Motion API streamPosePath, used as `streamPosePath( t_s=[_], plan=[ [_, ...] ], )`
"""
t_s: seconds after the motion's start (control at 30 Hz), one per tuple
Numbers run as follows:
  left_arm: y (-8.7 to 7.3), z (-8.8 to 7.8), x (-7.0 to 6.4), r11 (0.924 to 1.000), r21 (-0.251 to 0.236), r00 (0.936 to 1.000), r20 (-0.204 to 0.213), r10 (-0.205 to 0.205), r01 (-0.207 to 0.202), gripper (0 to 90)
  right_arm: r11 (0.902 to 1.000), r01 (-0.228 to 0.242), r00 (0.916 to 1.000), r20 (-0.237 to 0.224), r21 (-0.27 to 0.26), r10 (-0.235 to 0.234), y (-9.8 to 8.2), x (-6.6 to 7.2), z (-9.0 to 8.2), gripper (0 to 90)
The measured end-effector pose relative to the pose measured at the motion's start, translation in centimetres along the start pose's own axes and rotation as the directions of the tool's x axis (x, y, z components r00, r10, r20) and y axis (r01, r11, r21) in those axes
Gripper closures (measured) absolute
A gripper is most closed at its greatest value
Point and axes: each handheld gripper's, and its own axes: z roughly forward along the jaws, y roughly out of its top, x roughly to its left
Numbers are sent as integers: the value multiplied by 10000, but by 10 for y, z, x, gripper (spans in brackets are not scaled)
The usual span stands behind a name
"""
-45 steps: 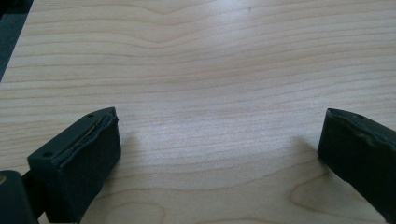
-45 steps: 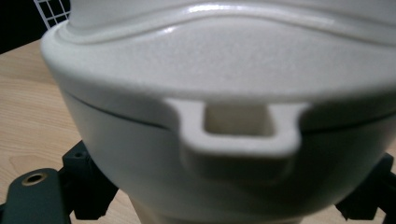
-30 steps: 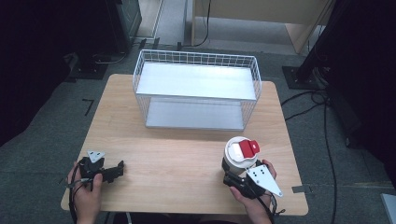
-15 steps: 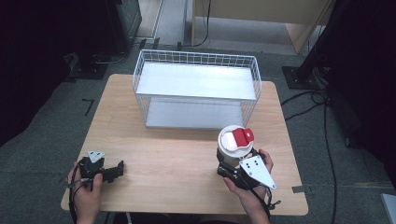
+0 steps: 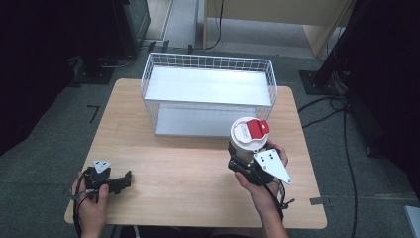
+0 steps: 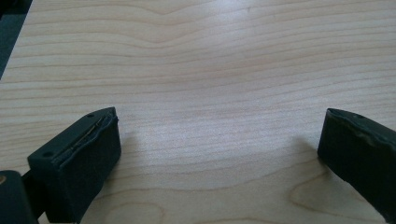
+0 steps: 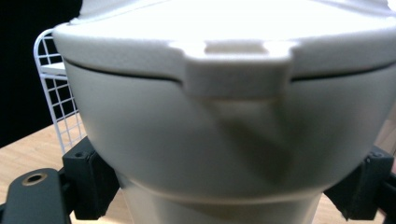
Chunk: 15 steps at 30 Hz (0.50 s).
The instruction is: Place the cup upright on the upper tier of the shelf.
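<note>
The right gripper [image 5: 243, 159] is clamped on one white cup [image 5: 247, 136] with a red-tabbed lid, upright at about four o'clock on the bench [image 5: 198, 163], just in front of one wire basket [image 5: 208, 94]; the left gripper [image 5: 121, 181], at seven o'clock, rests low with its jaws spread wide and holding nothing.

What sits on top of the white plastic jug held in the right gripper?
A white lid with a red flap caps the white plastic jug, held by the right gripper. The lid covers the jug's inside, so its contents cannot be seen.
</note>
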Motion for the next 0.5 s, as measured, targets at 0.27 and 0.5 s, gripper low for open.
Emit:
streamPosePath(
  t_s=[0.27,0.5],
  plan=[
    [0,0,0,10000,-1,10000,5,-1,1,0,9999,-105,9999,36,-97,105,11,-6,9,127],
    [0,0,0,10000,20,10000,15,22,-22,0,9998,-44,10000,25,-217,44,24,-6,20,126]
  ],
)
